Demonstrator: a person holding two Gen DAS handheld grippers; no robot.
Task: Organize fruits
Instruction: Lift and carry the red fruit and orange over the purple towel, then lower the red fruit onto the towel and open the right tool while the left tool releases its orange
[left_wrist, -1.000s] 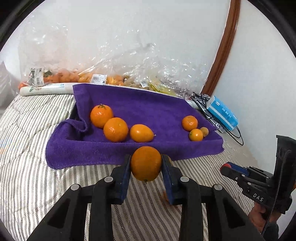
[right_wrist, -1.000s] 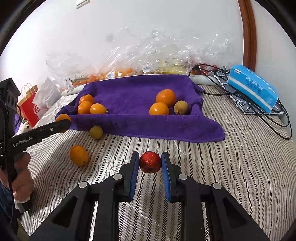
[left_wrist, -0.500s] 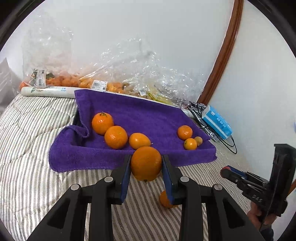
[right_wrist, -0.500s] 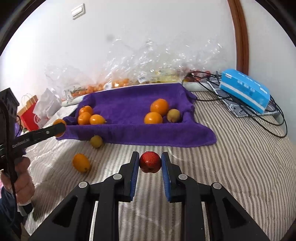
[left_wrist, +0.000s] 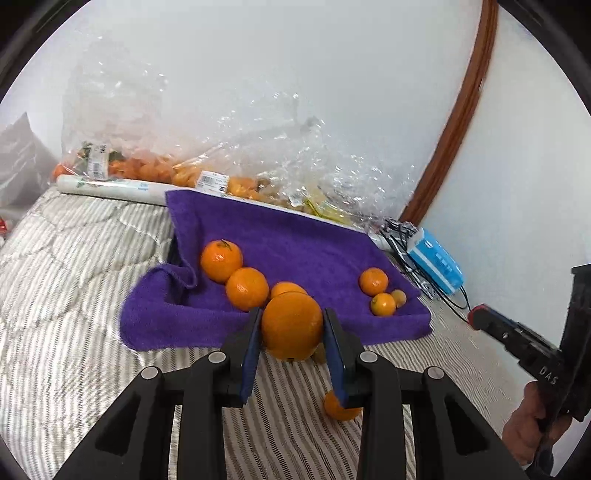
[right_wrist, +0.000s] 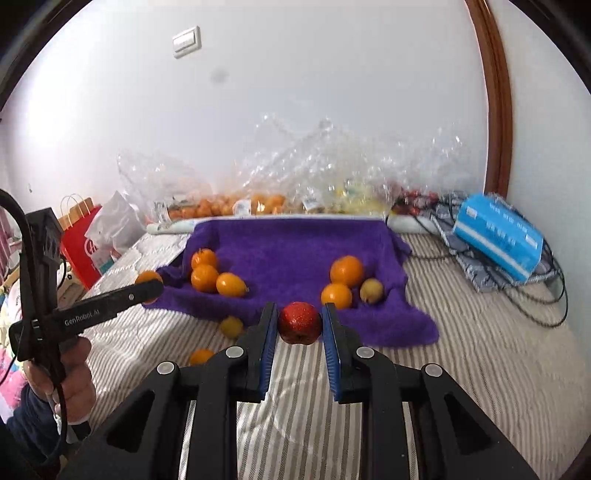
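The left tongs (left_wrist: 291, 325), pinching an orange (left_wrist: 291, 326), are moving closer to the purple towel (left_wrist: 295, 240). The right tongs (right_wrist: 299, 325) are pinching a red fruit (right_wrist: 299, 323) beside it. Both fruits are going in soon, I think.

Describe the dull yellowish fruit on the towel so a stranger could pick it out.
Find the purple terry towel on the striped bedspread. In its right-hand cluster, the small dull yellow-brown fruit sits rightmost, beside two bright oranges, smaller and duller than either.

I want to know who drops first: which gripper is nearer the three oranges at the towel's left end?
Left. The left gripper, shut on an orange, hangs just short of that trio. The right gripper, holding a red fruit, sits at the towel's middle front.
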